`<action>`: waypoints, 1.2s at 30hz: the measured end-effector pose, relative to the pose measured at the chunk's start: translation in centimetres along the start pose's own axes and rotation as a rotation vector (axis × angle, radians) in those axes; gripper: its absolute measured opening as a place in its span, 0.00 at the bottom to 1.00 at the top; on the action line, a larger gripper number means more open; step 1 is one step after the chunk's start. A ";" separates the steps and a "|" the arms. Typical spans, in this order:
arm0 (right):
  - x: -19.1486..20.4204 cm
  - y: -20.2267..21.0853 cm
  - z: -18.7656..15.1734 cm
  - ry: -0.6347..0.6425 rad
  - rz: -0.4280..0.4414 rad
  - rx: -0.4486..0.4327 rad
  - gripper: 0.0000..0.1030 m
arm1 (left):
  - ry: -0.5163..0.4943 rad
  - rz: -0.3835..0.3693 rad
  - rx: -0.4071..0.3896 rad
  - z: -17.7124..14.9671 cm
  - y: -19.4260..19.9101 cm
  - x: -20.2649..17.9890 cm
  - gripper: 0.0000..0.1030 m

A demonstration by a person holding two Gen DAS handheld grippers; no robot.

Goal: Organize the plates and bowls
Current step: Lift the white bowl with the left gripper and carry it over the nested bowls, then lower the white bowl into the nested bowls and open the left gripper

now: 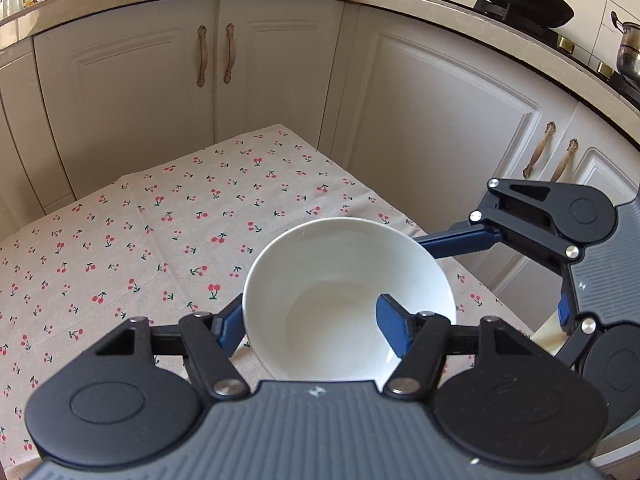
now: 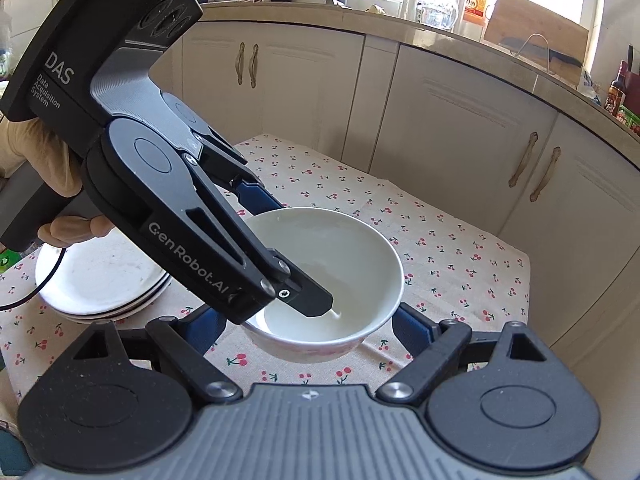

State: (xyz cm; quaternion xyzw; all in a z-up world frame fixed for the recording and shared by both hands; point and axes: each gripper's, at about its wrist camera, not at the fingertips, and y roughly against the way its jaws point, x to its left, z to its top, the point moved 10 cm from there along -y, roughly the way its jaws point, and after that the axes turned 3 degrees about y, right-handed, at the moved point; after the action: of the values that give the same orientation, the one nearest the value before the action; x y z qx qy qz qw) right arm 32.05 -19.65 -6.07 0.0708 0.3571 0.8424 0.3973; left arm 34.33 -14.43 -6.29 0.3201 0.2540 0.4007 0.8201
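Your left gripper has hold of the white bowl. One blue finger sits inside the bowl and the other is outside, so the two are pinching its wall. The bowl is low in the middle of the left wrist view, over the cherry tablecloth.

Your right gripper is open wide. Its fingers sit one on each side of the bowl, and I cannot tell if they touch it. A stack of white plates lies on the left side of the right wrist view.
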 end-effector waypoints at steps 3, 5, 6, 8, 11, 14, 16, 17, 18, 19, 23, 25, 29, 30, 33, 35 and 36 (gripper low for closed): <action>0.4 0.6 -0.3 -0.005 0.002 -0.003 0.90 | -0.009 0.004 0.000 -0.6 1.0 -0.8 0.65; 1.0 1.3 -0.4 -0.004 -0.004 -0.007 0.90 | -0.017 0.004 -0.005 -0.9 1.7 -1.3 0.65; 1.2 1.6 -0.5 -0.003 -0.006 -0.010 0.90 | -0.018 0.003 -0.007 -1.1 2.0 -1.6 0.65; 1.7 2.3 -0.6 -0.006 -0.008 -0.016 0.90 | -0.017 0.003 -0.010 -1.4 2.5 -2.0 0.65; 1.9 2.9 -0.8 -0.007 -0.010 -0.021 0.90 | -0.022 0.002 -0.014 -1.8 3.3 -2.6 0.65; 2.2 3.7 -0.9 -0.006 -0.014 -0.028 0.90 | -0.027 0.001 -0.017 -2.1 3.9 -3.3 0.65; 2.4 4.1 -0.9 -0.006 -0.021 -0.033 0.90 | -0.028 -0.002 -0.022 -2.3 4.1 -3.7 0.65; 2.5 4.4 -1.0 -0.006 -0.024 -0.035 0.90 | -0.027 -0.005 -0.023 -2.5 4.3 -3.9 0.65; 2.6 4.6 -1.0 -0.008 -0.027 -0.036 0.90 | -0.028 -0.007 -0.025 -2.6 4.4 -4.1 0.66; 2.9 4.8 -1.2 -0.011 -0.030 -0.039 0.90 | -0.033 -0.007 -0.027 -2.8 4.5 -4.3 0.66; 3.4 5.6 -1.9 -0.027 -0.038 -0.049 0.90 | -0.039 -0.020 -0.028 -3.4 4.8 -5.1 0.66; 3.5 5.8 -2.3 -0.041 -0.039 -0.051 0.90 | -0.039 -0.028 -0.027 -3.8 4.8 -5.5 0.66; 3.8 5.8 -3.2 -0.056 -0.046 -0.045 0.90 | -0.053 -0.033 -0.020 -4.6 4.6 -6.1 0.66; 4.1 5.9 -3.4 -0.057 -0.051 -0.043 0.90 | -0.057 -0.034 -0.018 -4.8 4.6 -6.2 0.66; 4.6 6.1 -4.2 -0.053 -0.065 -0.038 0.90 | -0.056 -0.046 -0.013 -5.4 4.4 -6.6 0.66; 4.8 6.1 -4.6 -0.057 -0.066 -0.032 0.90 | -0.051 -0.056 -0.009 -5.8 4.2 -6.8 0.66; 4.9 6.1 -4.8 -0.065 -0.063 -0.029 0.90 | -0.052 -0.058 -0.007 -6.0 4.1 -6.9 0.66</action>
State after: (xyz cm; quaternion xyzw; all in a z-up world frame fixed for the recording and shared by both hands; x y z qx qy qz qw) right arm 23.09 -21.36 -6.41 0.0809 0.3339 0.8319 0.4359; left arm 24.49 -16.19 -6.14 0.3199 0.2404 0.3690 0.8389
